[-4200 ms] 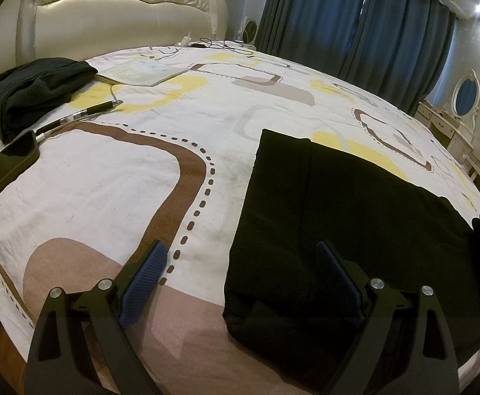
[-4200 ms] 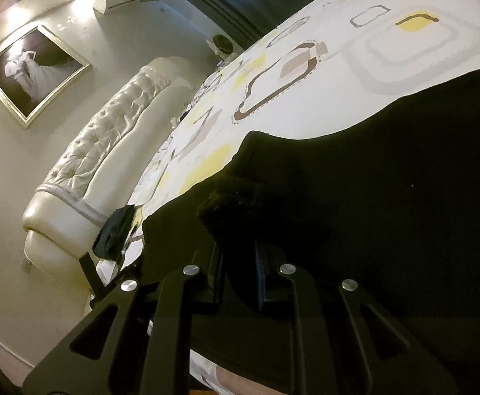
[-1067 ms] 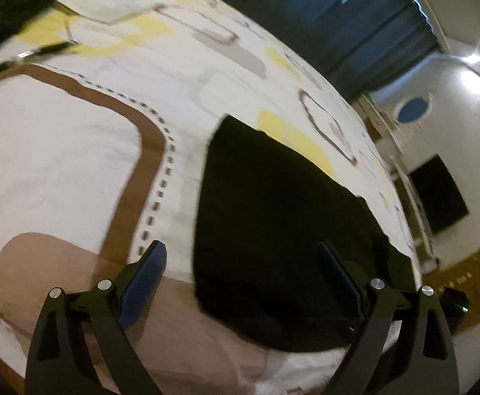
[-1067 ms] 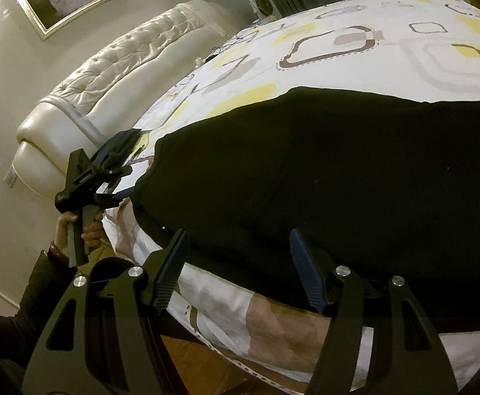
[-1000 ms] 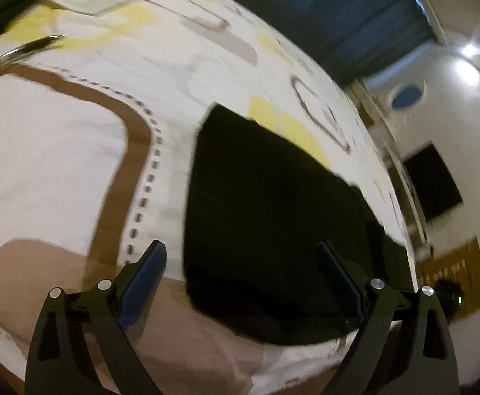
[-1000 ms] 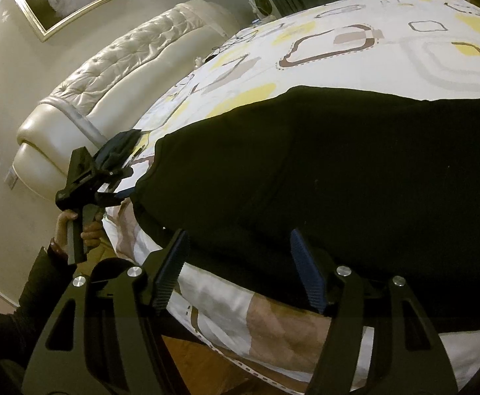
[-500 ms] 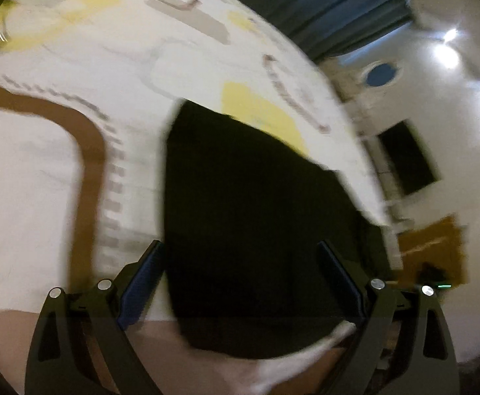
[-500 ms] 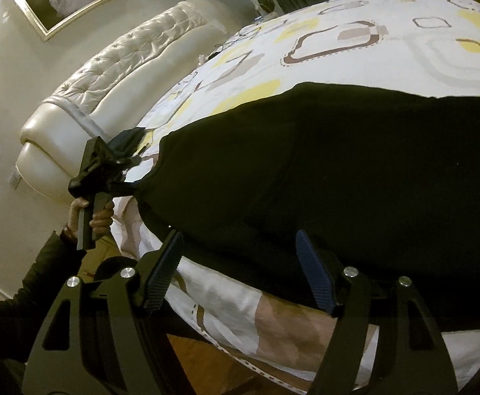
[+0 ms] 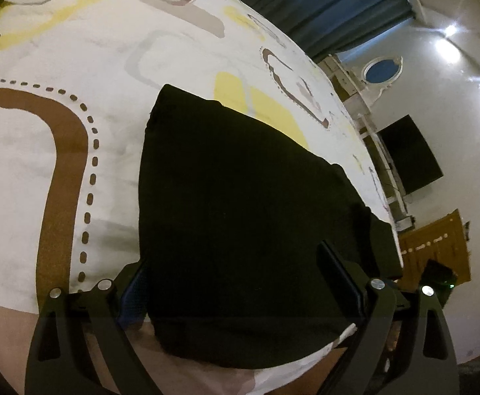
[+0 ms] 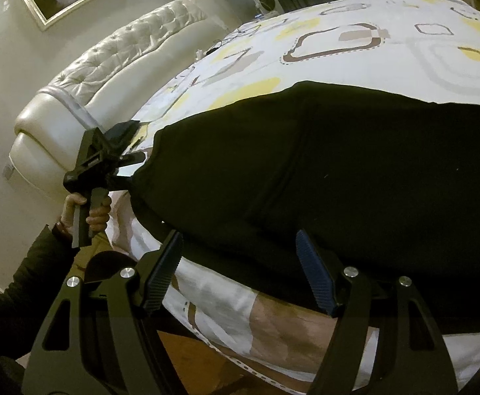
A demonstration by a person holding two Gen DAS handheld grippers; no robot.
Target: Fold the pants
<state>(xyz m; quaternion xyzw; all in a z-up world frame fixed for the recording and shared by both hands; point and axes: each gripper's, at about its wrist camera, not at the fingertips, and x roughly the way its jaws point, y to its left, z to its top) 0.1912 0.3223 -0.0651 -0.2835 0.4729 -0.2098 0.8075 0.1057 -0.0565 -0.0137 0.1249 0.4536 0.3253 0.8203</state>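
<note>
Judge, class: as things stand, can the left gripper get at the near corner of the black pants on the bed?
Probably yes. The left gripper is open, its fingers straddling the corner of the black pants at the edge of the bed. Nothing lies between them.

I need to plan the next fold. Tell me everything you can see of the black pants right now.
The pants are plain black, soft matte cloth, lying flat and already folded on the patterned bedspread, near the bed's front edge. A lengthwise seam or fold line shows in the right view. The open left gripper straddles one end; the open right gripper hangs at the near edge.
</note>
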